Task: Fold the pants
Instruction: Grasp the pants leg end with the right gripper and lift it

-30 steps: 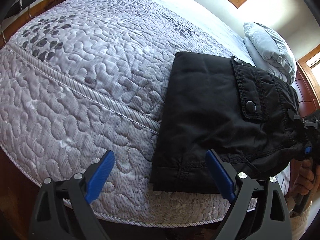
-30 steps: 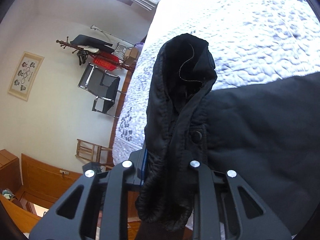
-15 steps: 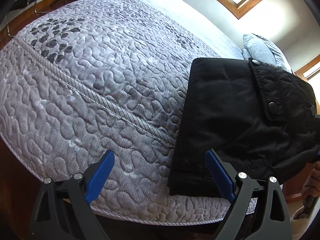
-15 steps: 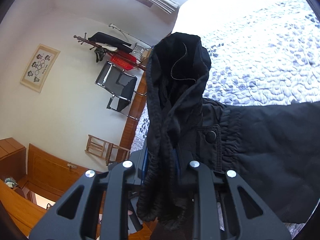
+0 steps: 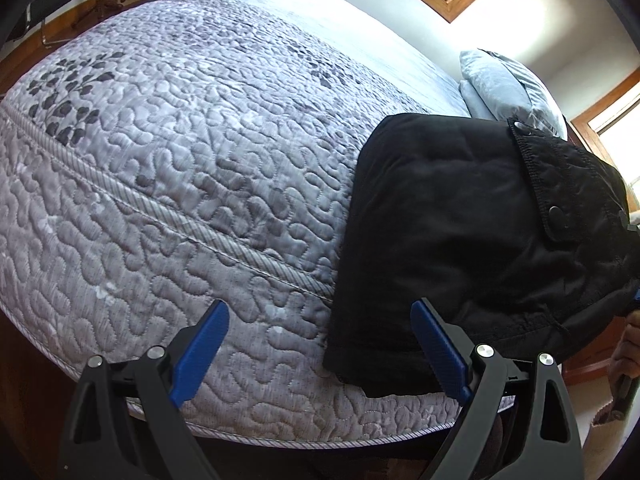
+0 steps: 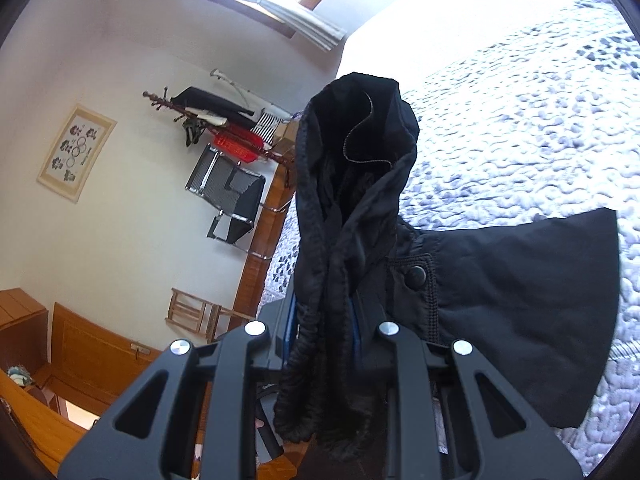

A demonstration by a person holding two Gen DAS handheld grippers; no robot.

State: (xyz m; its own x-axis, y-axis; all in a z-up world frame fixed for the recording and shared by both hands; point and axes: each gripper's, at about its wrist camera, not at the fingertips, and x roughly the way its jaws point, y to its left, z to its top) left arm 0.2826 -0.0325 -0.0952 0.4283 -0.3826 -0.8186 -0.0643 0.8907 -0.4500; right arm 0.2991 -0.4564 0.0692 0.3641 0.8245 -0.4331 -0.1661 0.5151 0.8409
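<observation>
Black pants (image 5: 452,232) lie folded on the right part of the quilted bed (image 5: 192,184), their lower end hanging over the bed's near edge. A flap pocket with snap buttons (image 5: 556,212) faces up. My left gripper (image 5: 320,354) is open and empty, its blue fingers (image 5: 202,350) hovering near the bed's edge beside the pants' left border. My right gripper (image 6: 322,320) is shut on the bunched waistband of the pants (image 6: 344,216), lifting that end off the bed; the rest of the cloth (image 6: 520,300) drapes to the right.
Pillows (image 5: 508,88) lie at the head of the bed. In the right wrist view a black chair (image 6: 232,196), a coat rack with clothes (image 6: 208,116) and wooden furniture (image 6: 92,352) stand off the bed's side. Wood floor surrounds the bed.
My right gripper has pulled the waistband up and away, dragging the pants rightward across the bed. My left gripper stayed open and drew slightly away from the pants' edge.
</observation>
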